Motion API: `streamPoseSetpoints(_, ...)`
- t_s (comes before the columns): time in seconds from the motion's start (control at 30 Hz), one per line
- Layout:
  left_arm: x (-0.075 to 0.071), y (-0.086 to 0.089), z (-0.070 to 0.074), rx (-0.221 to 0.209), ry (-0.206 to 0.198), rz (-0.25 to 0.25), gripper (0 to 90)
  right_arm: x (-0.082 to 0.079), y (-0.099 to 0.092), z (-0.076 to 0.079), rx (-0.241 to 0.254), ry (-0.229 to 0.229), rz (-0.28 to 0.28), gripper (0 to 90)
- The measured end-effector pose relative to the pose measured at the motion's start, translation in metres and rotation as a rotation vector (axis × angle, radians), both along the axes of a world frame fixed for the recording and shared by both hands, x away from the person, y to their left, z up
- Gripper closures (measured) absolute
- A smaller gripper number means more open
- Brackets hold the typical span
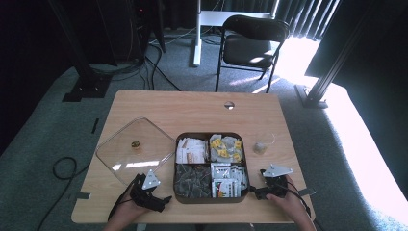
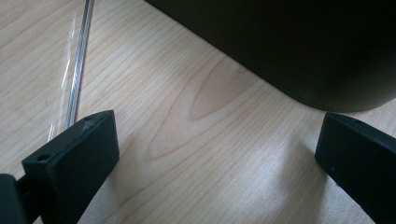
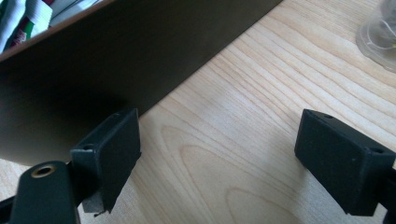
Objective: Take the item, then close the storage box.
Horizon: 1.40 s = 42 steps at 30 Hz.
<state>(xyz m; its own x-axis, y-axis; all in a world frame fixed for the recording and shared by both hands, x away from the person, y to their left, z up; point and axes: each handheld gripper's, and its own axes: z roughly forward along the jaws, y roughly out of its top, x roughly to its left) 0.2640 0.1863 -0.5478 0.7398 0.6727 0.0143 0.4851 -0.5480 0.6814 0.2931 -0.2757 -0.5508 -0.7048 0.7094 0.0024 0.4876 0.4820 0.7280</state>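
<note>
A dark square tray (image 1: 175, 166) with four compartments of tea bags and sachets sits at the table's near middle. A clear square lid (image 1: 134, 151) with a small knob lies flat to its left. My left gripper (image 1: 163, 199) rests on the table by the tray's near left corner (image 2: 327, 70), open, with nothing between its jaws (image 2: 217, 158); the lid's edge (image 2: 77, 65) runs past its left jaw. My right gripper (image 1: 255, 191) lies by the tray's right wall (image 3: 116, 60), open over bare wood (image 3: 217, 158).
A small clear cup (image 1: 261, 147) with a tea bag stands right of the tray, also at the top right corner (image 3: 380, 32) of the right gripper view. A black folding chair (image 1: 250, 45) stands beyond the table. Cables cross the floor at left.
</note>
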Motion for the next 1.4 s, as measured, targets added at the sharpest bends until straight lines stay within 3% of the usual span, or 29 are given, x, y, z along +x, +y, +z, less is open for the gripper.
streamPoseSetpoints(0.2,-0.001,0.0,0.0,0.001,0.003,0.007,0.0,0.0,0.0,0.0,0.0,0.001,-0.005,13.7)
streamPoseSetpoints(0.43,-0.003,-0.002,0.003,0.024,0.021,0.016,0.0,0.0,0.0,0.0,0.0,0.001,-0.005,13.7)
streamPoseSetpoints(0.53,-0.005,-0.001,0.004,0.043,0.01,0.016,0.7,0.0,0.0,0.0,0.0,0.0,-0.005,13.7)
streamPoseSetpoints(0.87,-0.002,0.003,0.006,0.037,0.01,0.073,0.7,0.0,0.0,0.0,0.0,0.001,-0.005,13.7)
streamPoseSetpoints(1.13,0.006,0.01,0.008,-0.008,0.027,0.113,0.7,0.0,0.0,0.0,0.0,0.0,-0.005,13.7)
streamPoseSetpoints(1.2,0.008,0.013,0.01,-0.003,0.013,0.14,0.7,0.0,0.0,0.0,0.0,0.001,-0.005,13.7)
streamPoseSetpoints(1.27,0.009,0.017,0.013,-0.03,0.016,0.151,0.7,0.0,0.0,0.0,0.0,0.0,-0.004,13.8)
streamPoseSetpoints(1.4,0.01,0.023,0.017,-0.037,-0.02,0.19,0.7,0.0,0.0,0.0,-0.001,0.0,-0.004,13.7)
